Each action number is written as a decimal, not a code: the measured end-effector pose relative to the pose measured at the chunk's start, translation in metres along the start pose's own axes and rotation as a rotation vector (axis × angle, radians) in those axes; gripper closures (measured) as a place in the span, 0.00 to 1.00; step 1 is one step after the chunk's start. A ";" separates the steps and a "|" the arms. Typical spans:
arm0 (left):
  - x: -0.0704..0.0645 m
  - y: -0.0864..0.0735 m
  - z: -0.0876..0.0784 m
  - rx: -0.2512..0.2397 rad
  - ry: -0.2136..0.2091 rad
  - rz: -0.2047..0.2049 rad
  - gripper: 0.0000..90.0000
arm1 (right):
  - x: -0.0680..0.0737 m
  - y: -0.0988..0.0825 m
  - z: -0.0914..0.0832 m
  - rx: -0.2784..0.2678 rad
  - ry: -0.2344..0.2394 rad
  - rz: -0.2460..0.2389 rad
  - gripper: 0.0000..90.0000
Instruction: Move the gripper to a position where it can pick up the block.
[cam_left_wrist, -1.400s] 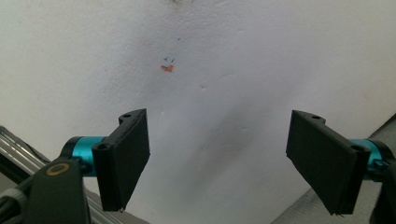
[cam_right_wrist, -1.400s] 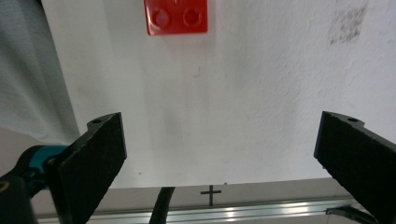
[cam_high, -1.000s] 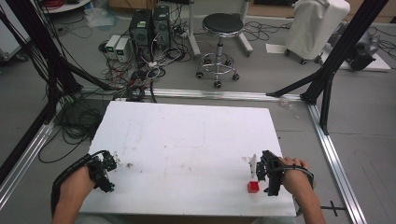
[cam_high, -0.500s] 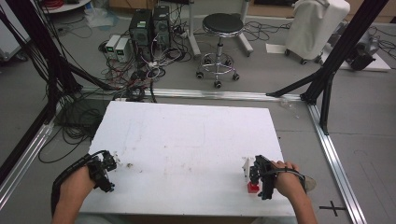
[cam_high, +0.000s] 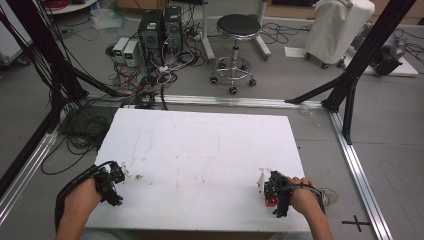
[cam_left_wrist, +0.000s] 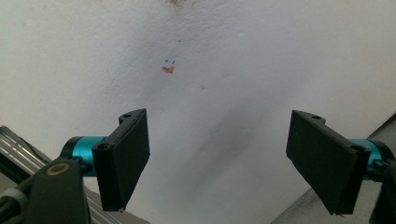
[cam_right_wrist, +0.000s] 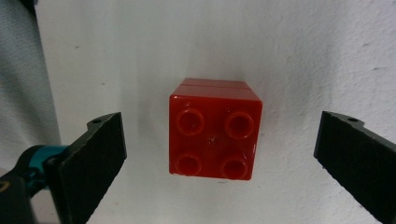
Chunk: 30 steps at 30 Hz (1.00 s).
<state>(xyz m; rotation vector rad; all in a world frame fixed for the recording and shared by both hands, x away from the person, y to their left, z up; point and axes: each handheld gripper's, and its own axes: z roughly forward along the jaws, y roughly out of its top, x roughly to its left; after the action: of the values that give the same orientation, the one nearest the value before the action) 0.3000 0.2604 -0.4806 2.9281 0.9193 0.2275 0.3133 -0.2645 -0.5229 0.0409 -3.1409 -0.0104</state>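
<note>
Near edge of the white foam-topped desk (cam_high: 200, 150): right claw (cam_right_wrist: 219, 154) w/ black jaws spread wide, released, nothing gripped. Between them, apart from both, sits a small red plastic 4-stud building brick (cam_right_wrist: 214, 134), studs facing the camera, resting on the desk near its front right corner (cam_high: 270, 201). Left claw (cam_left_wrist: 224, 172) at front left, jaws also wide apart, released, over bare desk w/ a small orange smudge (cam_left_wrist: 168, 69) ahead. Beyond the desk on the grey floor: black round stool on castors (cam_high: 237, 30), two black computer towers (cam_high: 161, 27), tangled cables.
</note>
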 end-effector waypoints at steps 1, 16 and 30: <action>0.000 0.000 0.000 0.000 0.000 -0.002 0.24 | 0.000 0.000 0.000 0.000 0.000 0.000 0.02; 0.000 0.000 0.000 -0.001 -0.001 0.003 0.24 | 0.004 -0.002 -0.006 -0.025 -0.021 0.008 0.02; 0.000 -0.001 -0.001 -0.007 -0.004 -0.006 0.24 | 0.004 -0.004 -0.007 -0.033 -0.021 0.018 0.02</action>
<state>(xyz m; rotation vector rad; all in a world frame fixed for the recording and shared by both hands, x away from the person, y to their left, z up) 0.2992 0.2613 -0.4797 2.9182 0.9242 0.2247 0.3096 -0.2686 -0.5155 0.0131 -3.1615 -0.0636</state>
